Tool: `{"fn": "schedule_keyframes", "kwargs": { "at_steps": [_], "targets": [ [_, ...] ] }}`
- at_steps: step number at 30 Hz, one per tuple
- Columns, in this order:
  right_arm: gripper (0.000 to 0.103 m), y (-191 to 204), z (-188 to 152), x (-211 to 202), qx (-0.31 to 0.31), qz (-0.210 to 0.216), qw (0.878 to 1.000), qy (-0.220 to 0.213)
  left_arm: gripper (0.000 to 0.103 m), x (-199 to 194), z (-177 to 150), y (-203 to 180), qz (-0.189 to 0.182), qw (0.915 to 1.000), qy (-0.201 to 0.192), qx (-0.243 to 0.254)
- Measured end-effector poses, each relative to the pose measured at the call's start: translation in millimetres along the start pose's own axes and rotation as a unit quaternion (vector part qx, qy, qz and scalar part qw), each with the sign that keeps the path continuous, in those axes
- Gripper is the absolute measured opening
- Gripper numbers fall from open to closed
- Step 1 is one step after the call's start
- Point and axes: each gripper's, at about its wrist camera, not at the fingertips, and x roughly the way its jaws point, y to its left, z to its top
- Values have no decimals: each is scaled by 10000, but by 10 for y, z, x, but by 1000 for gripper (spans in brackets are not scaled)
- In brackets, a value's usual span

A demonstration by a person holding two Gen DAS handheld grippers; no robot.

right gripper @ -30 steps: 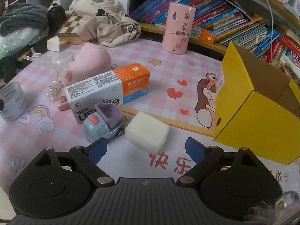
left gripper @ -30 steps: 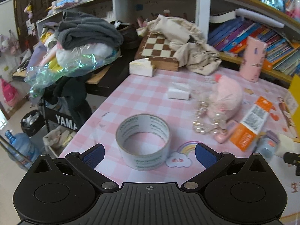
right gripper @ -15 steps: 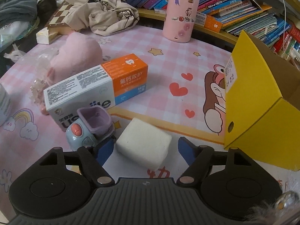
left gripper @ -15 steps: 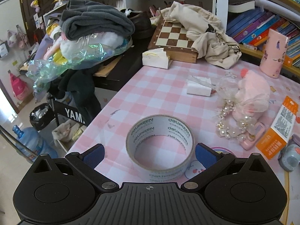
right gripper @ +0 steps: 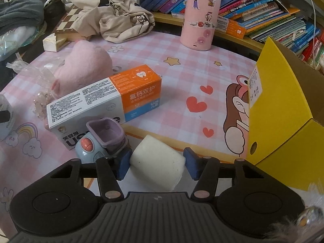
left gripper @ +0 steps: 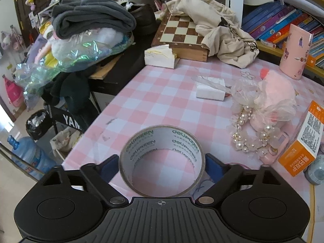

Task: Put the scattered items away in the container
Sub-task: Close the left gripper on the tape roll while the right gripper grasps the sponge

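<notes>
A roll of clear tape (left gripper: 162,160) stands on the pink checked tablecloth (left gripper: 162,99). My left gripper (left gripper: 162,167) has its blue pads on both sides of the roll, touching it. A white sponge block (right gripper: 158,162) lies between the blue pads of my right gripper (right gripper: 157,163), touched on the left side, with a small gap on the right. The yellow cardboard box (right gripper: 283,121), the container, stands open at the right of the right wrist view.
An orange-and-white toothpaste box (right gripper: 105,99), a small blue-and-purple toy truck (right gripper: 101,139), a pink plush (right gripper: 85,68) with pearl beads (left gripper: 251,139), a pink sticker-covered canister (right gripper: 200,18), a white pack (left gripper: 210,90), a chessboard (left gripper: 182,32) under beige cloth, and bookshelves behind.
Both grippers moved forward and narrowed. The left now brackets the tape roll. The right now brackets the white sponge block, which was ahead of it before.
</notes>
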Motion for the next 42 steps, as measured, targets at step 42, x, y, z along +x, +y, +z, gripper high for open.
{"fn": "schedule_keyframes", "kwargs": {
  "at_steps": [42],
  "targets": [
    [47, 197, -550, -899, 132, -163, 9975, -669, 84, -933, -344, 234, -1278, 9875, -735, -559]
  ]
}}
